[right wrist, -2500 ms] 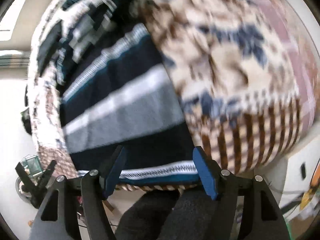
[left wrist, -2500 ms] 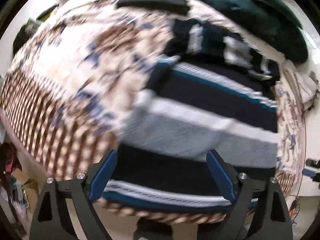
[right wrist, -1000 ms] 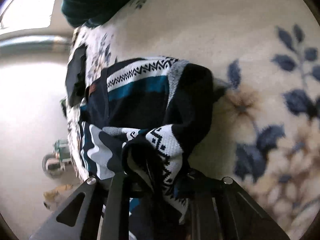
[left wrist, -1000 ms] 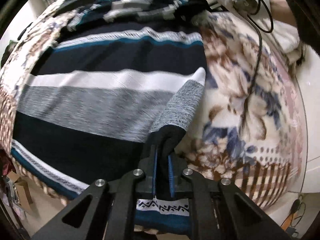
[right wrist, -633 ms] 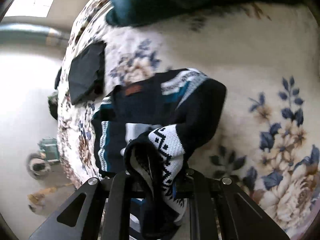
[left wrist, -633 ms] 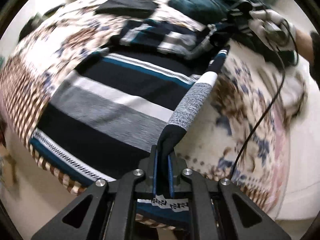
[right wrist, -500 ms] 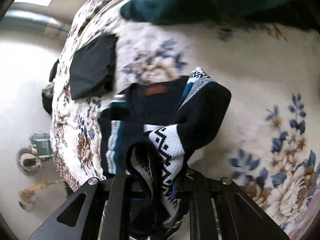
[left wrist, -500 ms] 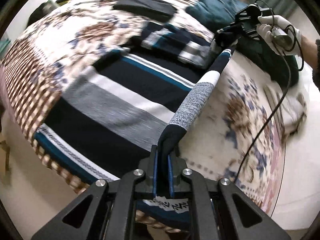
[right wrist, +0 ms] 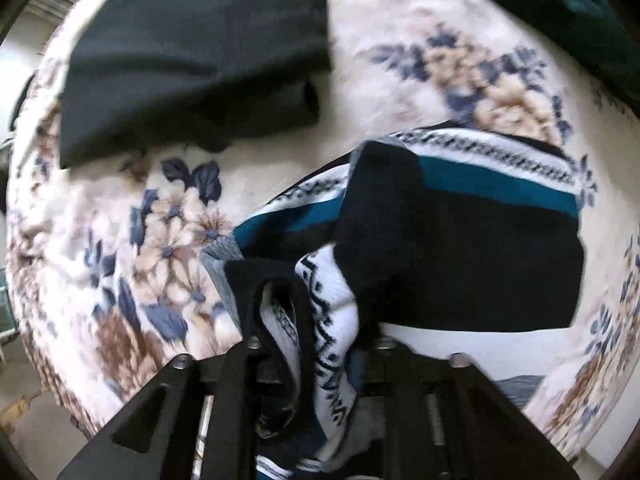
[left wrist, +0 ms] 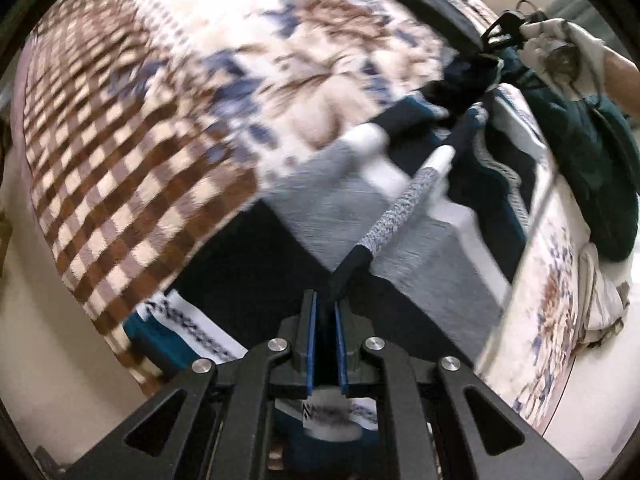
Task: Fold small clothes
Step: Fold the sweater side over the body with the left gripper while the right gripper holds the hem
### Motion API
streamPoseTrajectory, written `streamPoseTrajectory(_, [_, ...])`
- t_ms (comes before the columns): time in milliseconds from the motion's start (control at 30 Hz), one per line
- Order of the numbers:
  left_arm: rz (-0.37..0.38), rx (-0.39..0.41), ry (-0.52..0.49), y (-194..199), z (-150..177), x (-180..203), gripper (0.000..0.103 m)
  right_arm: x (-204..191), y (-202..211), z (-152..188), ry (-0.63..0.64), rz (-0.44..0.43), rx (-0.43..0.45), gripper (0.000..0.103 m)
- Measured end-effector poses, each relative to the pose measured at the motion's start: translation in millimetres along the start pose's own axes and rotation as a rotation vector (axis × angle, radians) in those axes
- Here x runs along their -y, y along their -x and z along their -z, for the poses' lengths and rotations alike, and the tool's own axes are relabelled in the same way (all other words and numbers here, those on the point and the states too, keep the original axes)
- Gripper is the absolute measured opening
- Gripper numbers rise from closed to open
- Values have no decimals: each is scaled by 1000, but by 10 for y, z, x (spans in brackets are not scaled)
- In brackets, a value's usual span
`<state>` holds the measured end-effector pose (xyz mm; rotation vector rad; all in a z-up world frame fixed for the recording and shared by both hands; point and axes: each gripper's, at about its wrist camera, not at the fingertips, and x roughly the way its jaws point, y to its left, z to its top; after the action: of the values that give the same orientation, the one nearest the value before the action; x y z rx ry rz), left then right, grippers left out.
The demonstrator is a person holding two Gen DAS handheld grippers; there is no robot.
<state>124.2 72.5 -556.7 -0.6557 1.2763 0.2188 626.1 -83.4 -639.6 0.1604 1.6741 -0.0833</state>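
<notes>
A navy, grey, white and teal striped sweater (left wrist: 360, 216) lies on the bed, one side lifted into a taut fold. My left gripper (left wrist: 325, 308) is shut on the sweater's black hem end near the bed's front edge. The lifted edge runs up and away to my right gripper (left wrist: 504, 28), carried by a gloved hand (left wrist: 560, 44). In the right wrist view the right gripper (right wrist: 316, 344) points down at the bed. Its jaws are opening, with a loose bunch of the sweater (right wrist: 460, 248) still between them and hiding the pads.
A floral and checked blanket (left wrist: 120, 140) covers the bed. A folded black garment (right wrist: 192, 52) lies just beyond the sweater's top end. A dark teal garment (left wrist: 592, 160) is heaped at the far right, with pale cloth (left wrist: 600, 300) beside it.
Both grippers have swept sideways with the sweater's edge, folding it over the body. The right gripper now hangs close by the black garment, and the bunch in its jaws sits looser.
</notes>
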Motion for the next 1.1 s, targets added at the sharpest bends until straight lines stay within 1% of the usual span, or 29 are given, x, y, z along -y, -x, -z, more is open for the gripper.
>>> streamPoseTrajectory(67, [-4, -17, 23, -46, -29, -153, 3, -70, -10, -15, -10, -55, -27, 63])
streamPoseTrajectory(100, [-8, -22, 32, -51, -40, -217, 3, -101, 29, -9, 1, -99, -35, 67])
streamPoseTrajectory(167, [-15, -31, 43, -52, -57, -358, 3, -107, 211, 63, 42, -189, -28, 67])
streamPoseTrajectory(200, [-3, -38, 48, -42, -69, -428, 3, -74, 308, 130, 57, -222, -16, 67])
streamPoseTrajectory(233, [28, -53, 56, -25, -82, -489, 3, -11, 439, 263, 87, -244, -2, 67])
streamPoseTrajectory(300, [80, -53, 79, 52, -109, -586, 5, 81, 604, 538, 145, -259, 11, 67])
streamPoseTrajectory(333, [111, -58, 87, 76, -124, -622, 6, 186, 674, 774, 176, -255, 17, 67])
streamPoseTrajectory(367, [139, -75, 84, 83, -135, -636, 13, 256, 682, 942, 189, -245, 9, 67])
streamPoseTrajectory(400, [159, -90, 72, 79, -143, -628, 24, 332, 671, 1114, 196, -248, -14, 67])
streamPoseTrajectory(433, [170, -100, 49, 77, -147, -597, 30, 437, 615, 1338, 191, -272, -55, 67])
streamPoseTrajectory(467, [173, -106, 20, 70, -147, -537, 39, 500, 556, 1486, 181, -272, -79, 67])
streamPoseTrajectory(500, [182, -111, -9, 54, -149, -490, 44, 525, 487, 1572, 176, -266, -91, 67])
streamPoseTrajectory(600, [150, -158, -135, -98, -128, -236, 44, 491, 269, 1748, 160, -252, -94, 67])
streamPoseTrajectory(667, [70, -178, -208, -235, -70, -103, 43, 402, 123, 1772, 140, -280, -85, 67])
streamPoseTrajectory(700, [51, -167, -230, -270, -35, -66, 39, 337, 41, 1760, 139, -275, -82, 67])
streamPoseTrajectory(733, [36, -140, -247, -269, -6, -42, 26, 262, -22, 1781, 138, -280, -70, 66])
streamPoseTrajectory(767, [17, -116, -266, -258, 19, -22, 8, 164, -70, 1781, 149, -277, -61, 52])
streamPoseTrajectory(800, [13, -104, -271, -239, 34, -15, 8, 78, -116, 1779, 161, -242, -47, 16])
streamPoseTrajectory(833, [13, -90, -270, -206, 45, -9, 7, -2, -150, 1747, 164, -216, -41, 5])
streamPoseTrajectory(867, [15, -71, -269, -145, 60, -9, 7, -44, -174, 1760, 166, -175, -28, 6])
streamPoseTrajectory(933, [15, -38, -270, 26, 101, -35, 7, -83, -170, 1783, 152, -144, -7, 5])
streamPoseTrajectory(1000, [29, -15, -250, 193, 90, -79, 7, -118, -87, 1831, 153, -139, 11, 5])
streamPoseTrajectory(1100, [42, 12, -218, 411, 55, -173, 7, -186, 128, 1920, 176, -156, 40, 5])
